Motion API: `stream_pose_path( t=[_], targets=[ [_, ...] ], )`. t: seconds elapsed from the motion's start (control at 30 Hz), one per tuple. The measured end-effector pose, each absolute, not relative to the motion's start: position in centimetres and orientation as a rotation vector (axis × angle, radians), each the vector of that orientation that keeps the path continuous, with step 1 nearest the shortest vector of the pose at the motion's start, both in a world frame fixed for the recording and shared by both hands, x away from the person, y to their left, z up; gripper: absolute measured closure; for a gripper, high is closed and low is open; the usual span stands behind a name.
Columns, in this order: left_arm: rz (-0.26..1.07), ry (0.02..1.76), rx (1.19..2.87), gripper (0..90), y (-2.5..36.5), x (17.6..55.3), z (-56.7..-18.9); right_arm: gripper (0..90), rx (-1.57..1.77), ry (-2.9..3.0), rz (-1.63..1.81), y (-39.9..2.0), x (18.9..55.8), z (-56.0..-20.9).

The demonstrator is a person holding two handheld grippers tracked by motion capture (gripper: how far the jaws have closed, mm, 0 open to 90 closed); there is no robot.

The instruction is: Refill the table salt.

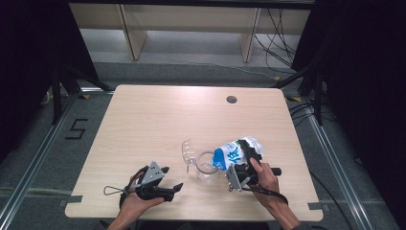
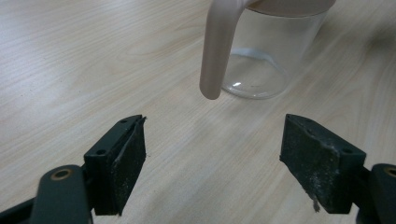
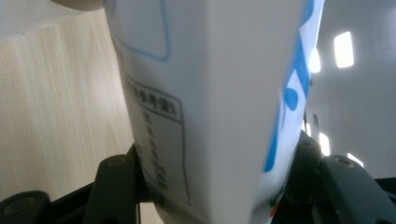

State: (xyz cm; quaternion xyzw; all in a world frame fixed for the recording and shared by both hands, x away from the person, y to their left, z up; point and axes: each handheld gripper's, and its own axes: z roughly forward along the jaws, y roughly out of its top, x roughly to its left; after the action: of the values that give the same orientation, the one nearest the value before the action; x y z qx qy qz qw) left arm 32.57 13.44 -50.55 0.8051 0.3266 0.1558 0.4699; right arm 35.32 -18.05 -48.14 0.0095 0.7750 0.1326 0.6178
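**Two grippers, one carton tilted over the jug**

Two hand-held grippers are working on the light wooden worktop (image 1: 143, 115). The right gripper (image 1: 245, 154) is grasping the white and blue paper carton (image 1: 234, 151), its jaws pressing on both sides of it. The carton is leaning towards the clear plastic jug (image 1: 207, 165), which is standing near the front middle of the worktop, and the top of the carton is sitting over the rim of the jug. A clear plastic lid (image 1: 187, 151) is lying just beside the jug, on its left. The left gripper (image 1: 171, 178) is resting on the worktop with released, wide jaws, pointing at the beige handle (image 2: 215, 51) of the jug, near it but apart.
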Motion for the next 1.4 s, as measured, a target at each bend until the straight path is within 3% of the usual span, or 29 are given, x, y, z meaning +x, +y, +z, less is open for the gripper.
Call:
stream_pose_path(
  t=[1.4],
  targets=[
    [0.394,0.789,1.986,21.8,13.48,32.7,-50.51,48.1,-0.103,1.7,0.214,-17.92,35.62,-47.96]
  ],
)
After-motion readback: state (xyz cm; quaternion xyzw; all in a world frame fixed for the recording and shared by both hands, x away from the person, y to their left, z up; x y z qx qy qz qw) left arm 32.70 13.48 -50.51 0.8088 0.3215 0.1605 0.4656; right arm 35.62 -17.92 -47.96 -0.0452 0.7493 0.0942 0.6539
